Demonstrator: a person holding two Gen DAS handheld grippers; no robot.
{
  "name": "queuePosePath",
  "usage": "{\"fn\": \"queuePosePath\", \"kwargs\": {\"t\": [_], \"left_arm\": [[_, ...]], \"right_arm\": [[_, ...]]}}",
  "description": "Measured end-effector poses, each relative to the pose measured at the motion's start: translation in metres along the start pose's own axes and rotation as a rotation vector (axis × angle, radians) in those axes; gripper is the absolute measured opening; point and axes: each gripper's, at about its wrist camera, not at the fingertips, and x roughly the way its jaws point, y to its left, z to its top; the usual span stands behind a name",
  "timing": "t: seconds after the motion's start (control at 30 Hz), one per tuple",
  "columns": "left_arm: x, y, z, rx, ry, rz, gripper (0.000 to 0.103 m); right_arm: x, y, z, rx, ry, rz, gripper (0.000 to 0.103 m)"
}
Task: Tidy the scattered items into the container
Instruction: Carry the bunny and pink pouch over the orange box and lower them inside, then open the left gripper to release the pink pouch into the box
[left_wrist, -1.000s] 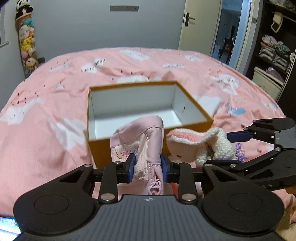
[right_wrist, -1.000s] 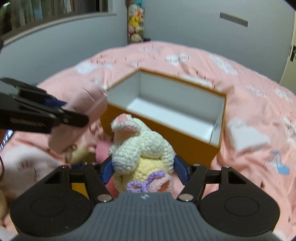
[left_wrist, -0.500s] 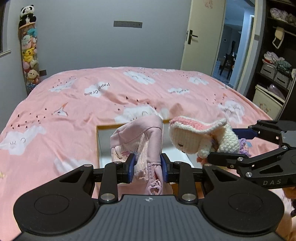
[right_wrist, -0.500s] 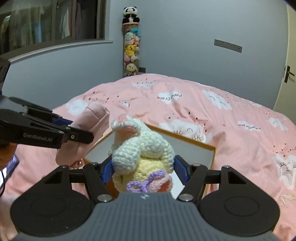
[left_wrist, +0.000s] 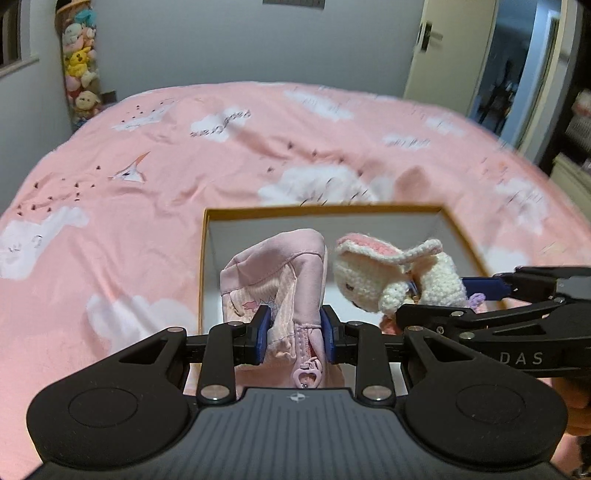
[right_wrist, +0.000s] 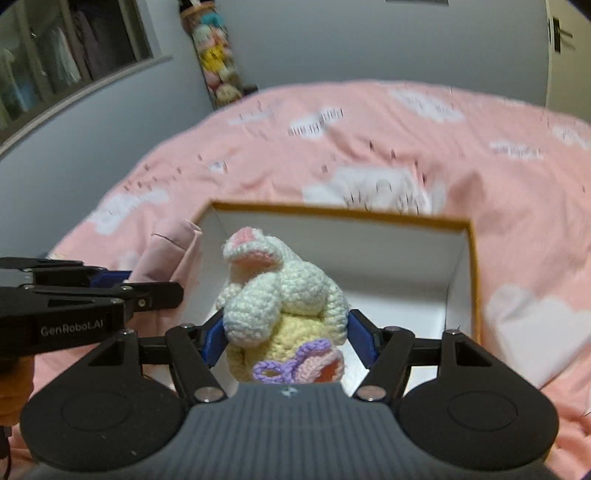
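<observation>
My left gripper (left_wrist: 295, 328) is shut on a pink zip pouch (left_wrist: 280, 280) and holds it above the left half of the orange box (left_wrist: 332, 209) with its white inside. My right gripper (right_wrist: 288, 332) is shut on a white crocheted rabbit (right_wrist: 284, 291) with pink ears and a purple bow, held over the same orange box (right_wrist: 469, 254). In the left wrist view the rabbit (left_wrist: 391, 277) hangs just right of the pouch, with the right gripper (left_wrist: 443, 299) reaching in from the right. In the right wrist view the pouch (right_wrist: 166, 254) shows at the box's left rim, held by the left gripper (right_wrist: 147, 286).
The box lies on a pink bedspread (left_wrist: 147, 192) with white clouds. A column of soft toys (left_wrist: 79, 62) hangs in the far left corner. A door (left_wrist: 443, 48) and dark shelves stand at the right.
Both grippers have carried their loads forward, from in front of the box's near wall to above its inside. The views tipped up half a second ago and now look down into the box.
</observation>
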Motion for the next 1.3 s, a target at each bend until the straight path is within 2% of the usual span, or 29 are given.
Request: {"fn": "queuePosePath", "kwargs": {"t": [0.17,0.4,0.7,0.87,1.07,1.2,1.3], "left_arm": [[0.025,-0.009,-0.006,0.023,0.075,0.039,0.033],[0.057,-0.014,-0.019,0.056,0.175,0.121,0.033],[0.074,-0.013,-0.026,0.06,0.233,0.111,0.039],[0.077,-0.012,-0.027,0.067,0.23,0.083,0.045],[0.068,-0.009,-0.027,0.062,0.215,-0.006,0.058],[0.051,-0.006,-0.024,0.055,0.172,-0.06,0.061],[0.033,-0.002,-0.021,0.073,0.11,-0.058,0.061]], "right_arm": [[0.03,-0.004,-0.008,0.019,0.063,-0.009,0.069],[0.043,-0.009,-0.016,0.009,0.118,-0.027,0.07],[0.055,-0.013,-0.017,-0.011,0.158,-0.042,0.07],[0.06,-0.016,-0.016,-0.004,0.174,-0.041,0.07],[0.059,-0.02,-0.016,0.019,0.184,-0.06,0.07],[0.055,-0.02,-0.014,0.028,0.175,-0.055,0.071],[0.052,-0.018,-0.01,0.033,0.163,-0.05,0.071]]}}
